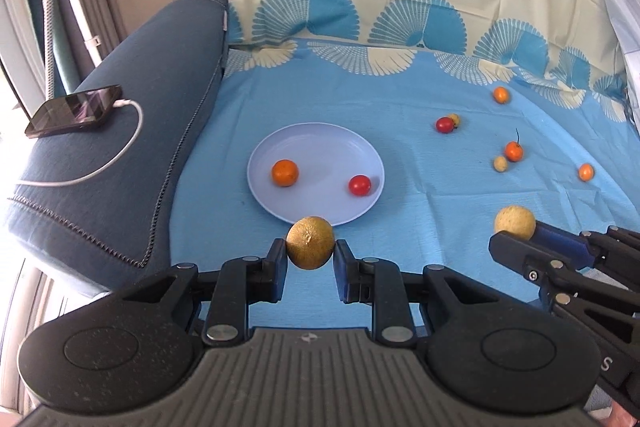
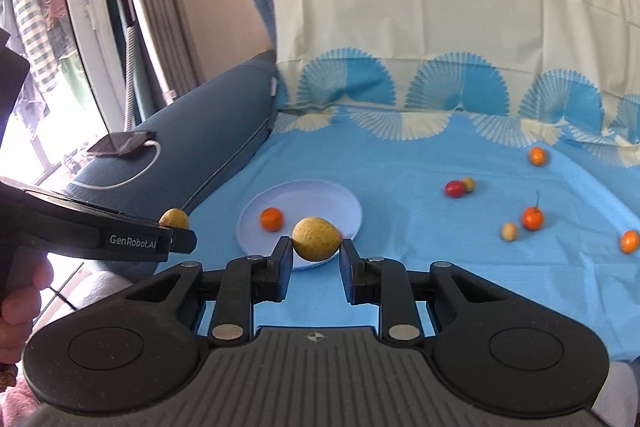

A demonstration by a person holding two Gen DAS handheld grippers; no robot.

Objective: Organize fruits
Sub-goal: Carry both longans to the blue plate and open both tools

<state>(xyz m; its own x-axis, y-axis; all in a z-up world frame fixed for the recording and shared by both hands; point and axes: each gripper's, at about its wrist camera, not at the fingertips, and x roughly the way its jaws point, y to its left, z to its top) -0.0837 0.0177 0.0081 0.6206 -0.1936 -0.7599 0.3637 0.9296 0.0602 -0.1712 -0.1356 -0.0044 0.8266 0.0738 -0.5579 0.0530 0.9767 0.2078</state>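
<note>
Your left gripper (image 1: 311, 251) pinches a brownish-yellow fruit (image 1: 310, 242) just short of the plate (image 1: 316, 147); your right gripper (image 2: 315, 247) pinches a yellow fruit (image 2: 316, 233). Only the right view shows your hand (image 2: 20, 303), possibly blurred.

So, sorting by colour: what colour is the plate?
Pale lilac-blue plate, plain, clearest in the left wrist view.

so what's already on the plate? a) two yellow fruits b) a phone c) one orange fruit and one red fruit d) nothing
c: the plate holds an orange fruit and a red fruit; the yellow ones are in the grippers.
</note>
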